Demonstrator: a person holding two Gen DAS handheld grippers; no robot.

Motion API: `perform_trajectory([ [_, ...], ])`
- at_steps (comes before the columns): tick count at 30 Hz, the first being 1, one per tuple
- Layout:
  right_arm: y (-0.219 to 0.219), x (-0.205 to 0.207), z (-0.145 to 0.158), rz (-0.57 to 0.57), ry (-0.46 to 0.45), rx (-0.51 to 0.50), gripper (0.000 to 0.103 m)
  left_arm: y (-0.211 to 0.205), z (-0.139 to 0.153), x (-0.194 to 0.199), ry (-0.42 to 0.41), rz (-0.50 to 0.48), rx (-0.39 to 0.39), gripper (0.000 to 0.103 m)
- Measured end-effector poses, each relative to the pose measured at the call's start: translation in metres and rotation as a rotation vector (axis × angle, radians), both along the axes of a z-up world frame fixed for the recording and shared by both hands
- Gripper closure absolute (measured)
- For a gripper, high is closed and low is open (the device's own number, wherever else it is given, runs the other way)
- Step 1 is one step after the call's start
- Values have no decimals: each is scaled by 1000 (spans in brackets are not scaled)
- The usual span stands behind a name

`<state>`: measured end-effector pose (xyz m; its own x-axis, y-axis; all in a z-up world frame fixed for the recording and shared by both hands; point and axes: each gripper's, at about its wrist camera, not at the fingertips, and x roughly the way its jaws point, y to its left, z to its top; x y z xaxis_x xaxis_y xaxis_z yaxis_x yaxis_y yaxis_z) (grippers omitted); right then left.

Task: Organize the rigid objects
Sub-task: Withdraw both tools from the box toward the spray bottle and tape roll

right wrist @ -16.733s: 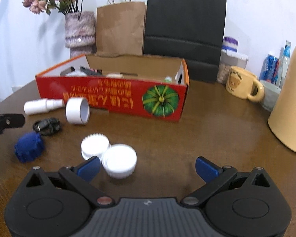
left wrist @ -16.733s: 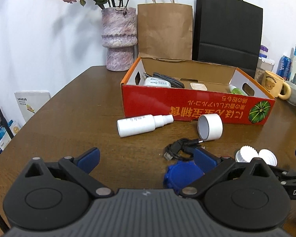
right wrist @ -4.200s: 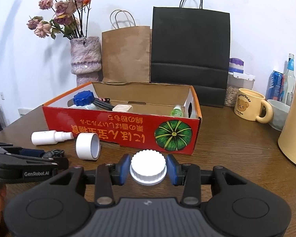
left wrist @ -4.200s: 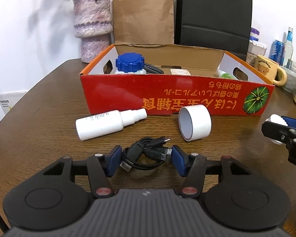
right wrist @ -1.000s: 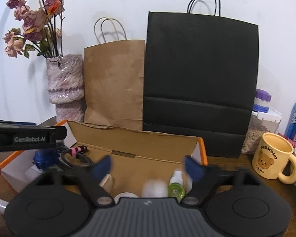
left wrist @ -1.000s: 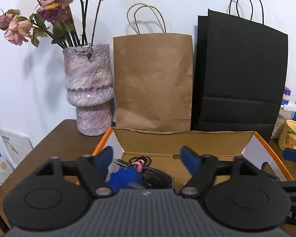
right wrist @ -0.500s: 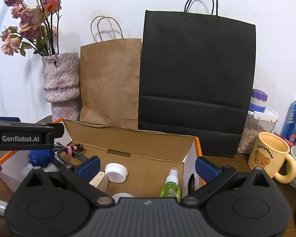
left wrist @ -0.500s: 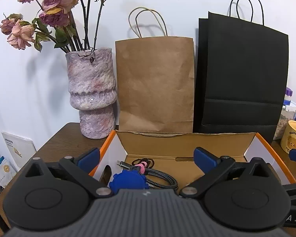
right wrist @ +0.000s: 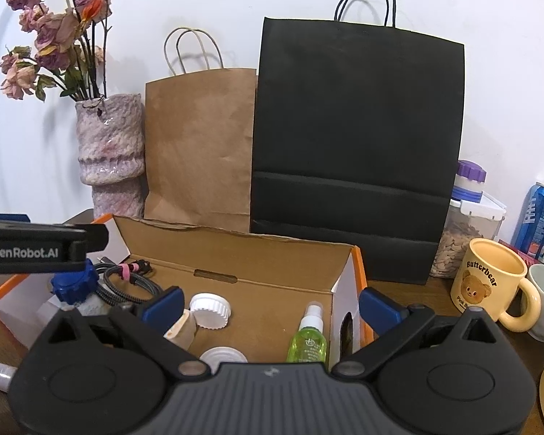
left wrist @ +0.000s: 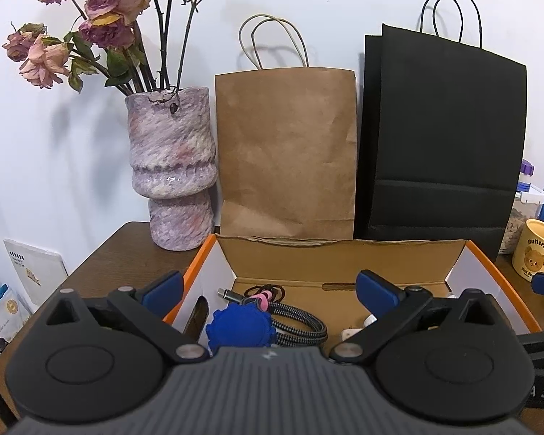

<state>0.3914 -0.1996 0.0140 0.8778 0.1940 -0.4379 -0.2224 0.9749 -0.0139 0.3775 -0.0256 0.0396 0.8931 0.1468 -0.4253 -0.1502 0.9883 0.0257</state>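
An open cardboard box (left wrist: 337, 253) (right wrist: 235, 250) with orange edges fills the lower middle of both views. My left gripper (left wrist: 270, 288) hangs open above its left end, over a blue ridged cap (left wrist: 240, 330) and a coiled black cable (left wrist: 293, 322) with a pink tie. My right gripper (right wrist: 270, 304) is open above the box's right half. Below it lie a white ridged cap (right wrist: 210, 310), a second white cap (right wrist: 223, 355) and a small green spray bottle (right wrist: 308, 337). The blue cap (right wrist: 74, 284) and cable (right wrist: 127, 282) sit at the left, partly behind the left gripper's arm.
A purple vase (left wrist: 172, 177) of dried roses, a brown paper bag (left wrist: 286, 152) and a black paper bag (left wrist: 439, 145) stand behind the box by the wall. A yellow bear mug (right wrist: 489, 282), a jar (right wrist: 468, 224) and a blue can (right wrist: 536, 217) stand to the right.
Both grippers' jaws have spread from partly open to wide open. A white cap that blurred beneath the right gripper now rests inside the box. Neither hand has shifted.
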Motion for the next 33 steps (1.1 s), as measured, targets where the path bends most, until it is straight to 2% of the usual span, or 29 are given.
perform_trajectory([
  [21,1,-49,-2,-5,-7,-24,0,21,4,-47,5,20,-43,0],
  [29,8,-78,-6,9,9,-27,0,38,4,-75,24,50,-63,0],
  [33,10,-92,-9,17,20,-27,0,44,1,-94,33,40,-48,0],
])
